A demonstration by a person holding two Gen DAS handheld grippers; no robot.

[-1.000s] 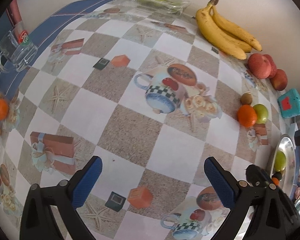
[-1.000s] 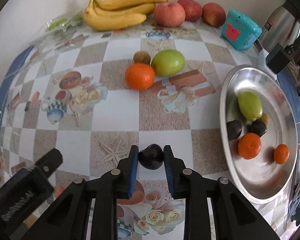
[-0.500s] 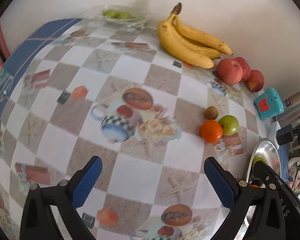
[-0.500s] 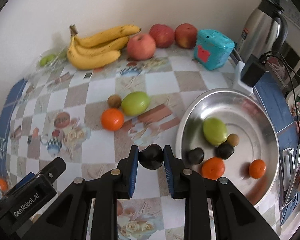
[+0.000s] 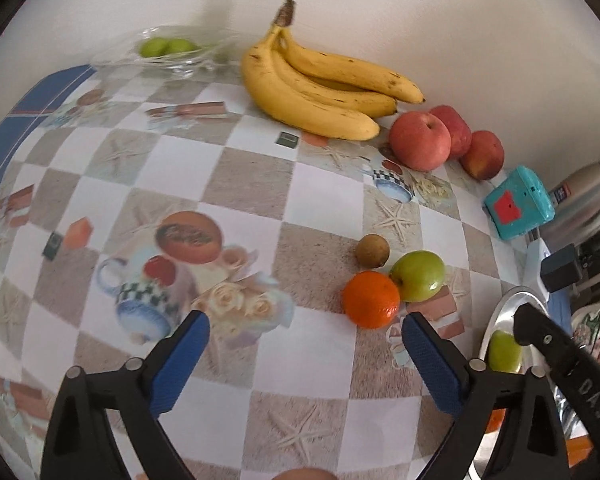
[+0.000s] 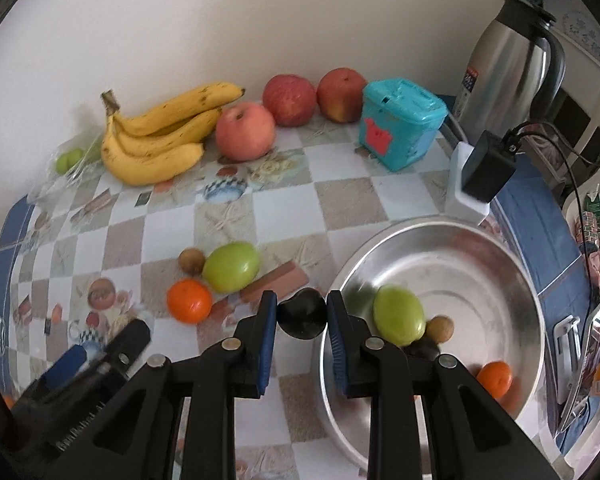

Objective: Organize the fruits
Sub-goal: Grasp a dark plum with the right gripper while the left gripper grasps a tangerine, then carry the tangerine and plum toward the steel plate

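My right gripper point(image 6: 302, 314) is shut on a dark plum point(image 6: 302, 318), held above the table just left of the steel bowl point(image 6: 500, 264). The bowl holds a green fruit point(image 6: 399, 314), a small brown fruit point(image 6: 440, 329), a dark fruit and an orange point(image 6: 495, 378). My left gripper point(image 5: 304, 360) is open and empty above the table. Just beyond it lie an orange point(image 5: 371, 299), a green fruit point(image 5: 418, 275) and a small brown fruit point(image 5: 372, 251); they also show in the right wrist view, where the orange point(image 6: 189, 300) lies left of the plum.
Bananas point(image 5: 316, 88) and three red apples point(image 5: 420, 140) lie by the back wall, with a glass dish of green fruit point(image 5: 168, 50) to the left. A teal box point(image 6: 402, 122), a steel jug point(image 6: 508, 56) and a black adapter point(image 6: 486, 170) stand at the right.
Both grippers have moved right and toward the wall. The right one now holds the plum next to the bowl's left rim. The left one has neared the orange and green fruit.
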